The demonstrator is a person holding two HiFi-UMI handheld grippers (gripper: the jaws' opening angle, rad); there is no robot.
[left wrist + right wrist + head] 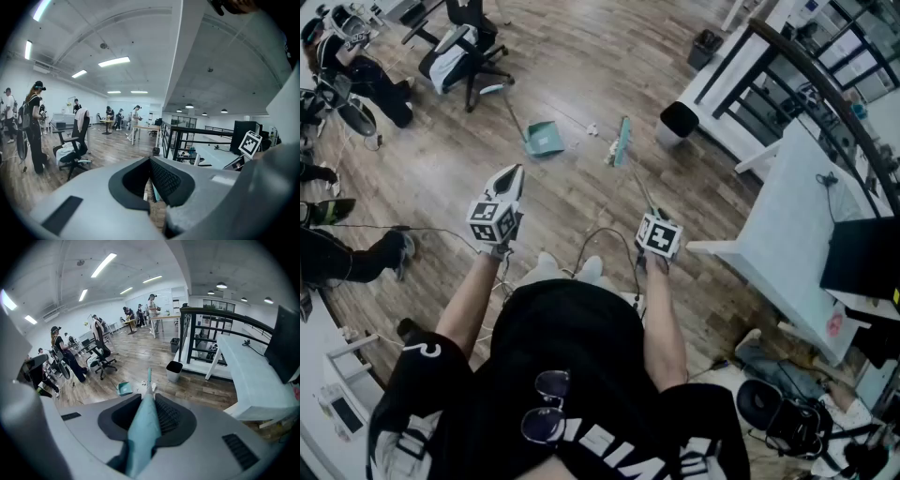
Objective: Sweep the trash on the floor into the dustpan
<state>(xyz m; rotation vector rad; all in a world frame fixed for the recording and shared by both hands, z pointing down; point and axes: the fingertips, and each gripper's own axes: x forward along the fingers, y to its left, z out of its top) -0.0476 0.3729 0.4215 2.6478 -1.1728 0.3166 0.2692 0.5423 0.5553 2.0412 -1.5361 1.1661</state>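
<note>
Broom (622, 141) pinched in my R gripper (144, 416), L gripper (151, 185) pressed together, empty; best w/ short low strokes, trash (592, 129) toward dustpan (546, 139).

— What sort of place am I steering through here?

— An open-plan office, I'd say. I see a wood plank floor (572, 66), a wheeled office chair (464, 47), long white tabletops (797, 216) with a dark monitor (862, 258), a black railing (211, 315), and strip lights (114, 61) on a high white ceiling.

— Anyone around?

— Several people (35, 122) standing, some at desks further back.
</note>
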